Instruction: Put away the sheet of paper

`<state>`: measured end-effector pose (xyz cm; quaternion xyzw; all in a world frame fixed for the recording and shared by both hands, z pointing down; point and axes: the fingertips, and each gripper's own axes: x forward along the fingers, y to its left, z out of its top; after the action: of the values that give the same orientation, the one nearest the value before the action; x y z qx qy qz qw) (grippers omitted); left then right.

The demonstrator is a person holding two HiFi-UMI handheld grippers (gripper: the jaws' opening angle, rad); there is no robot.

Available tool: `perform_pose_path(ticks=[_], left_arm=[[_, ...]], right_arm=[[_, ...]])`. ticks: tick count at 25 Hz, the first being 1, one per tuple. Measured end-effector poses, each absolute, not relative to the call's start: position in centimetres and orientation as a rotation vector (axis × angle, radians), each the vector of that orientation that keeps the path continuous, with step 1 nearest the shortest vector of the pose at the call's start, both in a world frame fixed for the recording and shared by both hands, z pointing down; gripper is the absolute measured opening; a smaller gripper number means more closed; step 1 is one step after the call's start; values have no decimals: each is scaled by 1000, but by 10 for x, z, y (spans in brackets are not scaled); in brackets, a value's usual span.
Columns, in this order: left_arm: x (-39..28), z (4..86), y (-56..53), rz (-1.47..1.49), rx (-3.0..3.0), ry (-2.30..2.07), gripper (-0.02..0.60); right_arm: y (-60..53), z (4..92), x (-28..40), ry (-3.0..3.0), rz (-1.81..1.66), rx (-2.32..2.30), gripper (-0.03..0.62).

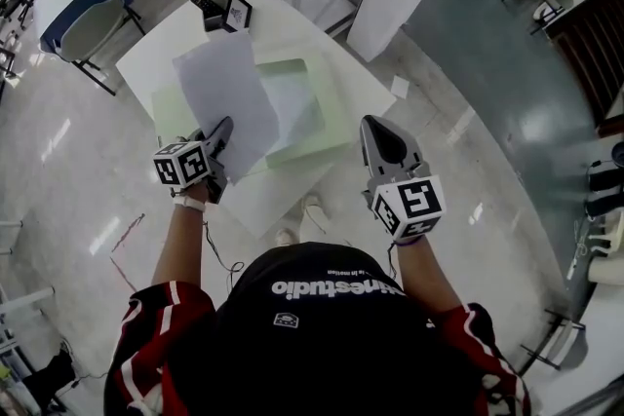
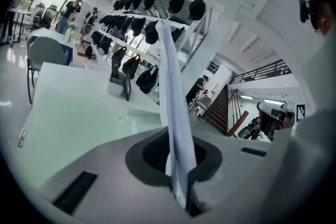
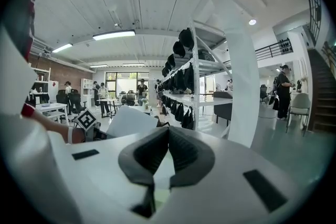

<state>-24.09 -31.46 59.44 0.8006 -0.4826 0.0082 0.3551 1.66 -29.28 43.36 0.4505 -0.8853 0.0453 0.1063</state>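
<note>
The left gripper (image 1: 220, 133) is clamped on the near edge of the sheet of paper (image 1: 226, 93). In the left gripper view the sheet stands edge-on between the closed jaws. From that grip the sheet runs away from the person, its long axis pointing toward the far end of the bench (image 1: 156, 63). It hangs above what looks like an open pale green folder (image 1: 314, 127) and covers the folder's left half.

The folder's uncovered half lies just right of the sheet, so I judge the coming move to be a short lowering and shift rightward. The left gripper, already holding the sheet, is the one placed to make it. The right gripper (image 1: 380, 133) has its jaws together with nothing between them and hovers just beside the folder's right edge.

Beyond the folder stands a small black device (image 1: 224, 12). The white bench sits on a glossy pale floor (image 1: 458, 141), and racks of dark bags stand behind it.
</note>
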Motion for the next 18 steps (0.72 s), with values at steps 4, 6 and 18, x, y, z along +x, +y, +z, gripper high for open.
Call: perform_pose_path(ticks=[4,6,18], left_arm=[[-243,612,-318,-8,2007,-1184,5],[-245,618,-321,-19,1987,-1170,5],[-265,661,-331,98,1957,-1153,5]], right_arm=[[-296,439,19,-2596,142,1323,-8],[-298,441,21,-2590,150,1324,-8],[-303,449,27,-2570,178,1327,-8]])
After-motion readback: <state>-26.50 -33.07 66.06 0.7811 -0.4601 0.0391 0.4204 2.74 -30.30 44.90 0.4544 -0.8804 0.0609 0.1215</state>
